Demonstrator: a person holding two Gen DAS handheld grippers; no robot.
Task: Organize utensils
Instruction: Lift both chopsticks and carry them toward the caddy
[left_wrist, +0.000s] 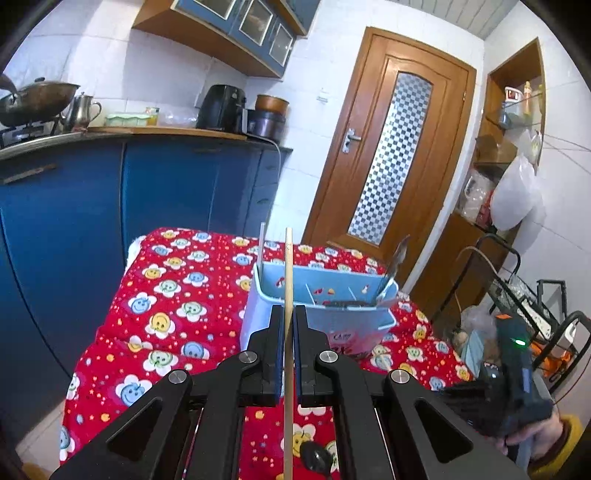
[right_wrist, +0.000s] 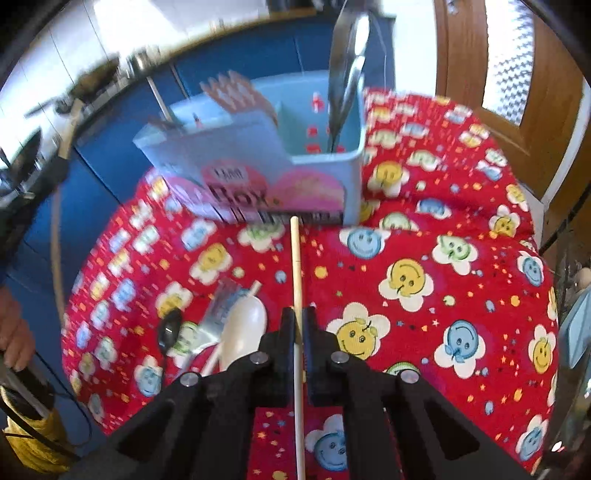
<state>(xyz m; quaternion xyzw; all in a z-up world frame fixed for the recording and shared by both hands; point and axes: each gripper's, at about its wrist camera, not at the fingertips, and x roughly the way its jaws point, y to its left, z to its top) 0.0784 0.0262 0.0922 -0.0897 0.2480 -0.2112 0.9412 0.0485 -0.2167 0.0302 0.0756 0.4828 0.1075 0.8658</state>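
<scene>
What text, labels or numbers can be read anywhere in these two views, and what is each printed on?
"Box": large dark letters on the pink sticker on the front of the light blue utensil caddy, right wrist view.
Small word above "Box": blurred, unreadable.
Barcode strip along the caddy's lower edge: digits unreadable.
Same sticker in the left wrist view: mostly hidden behind the fingers, unreadable.
Red-and-white mug on the wall shelf: marking too small.
</scene>
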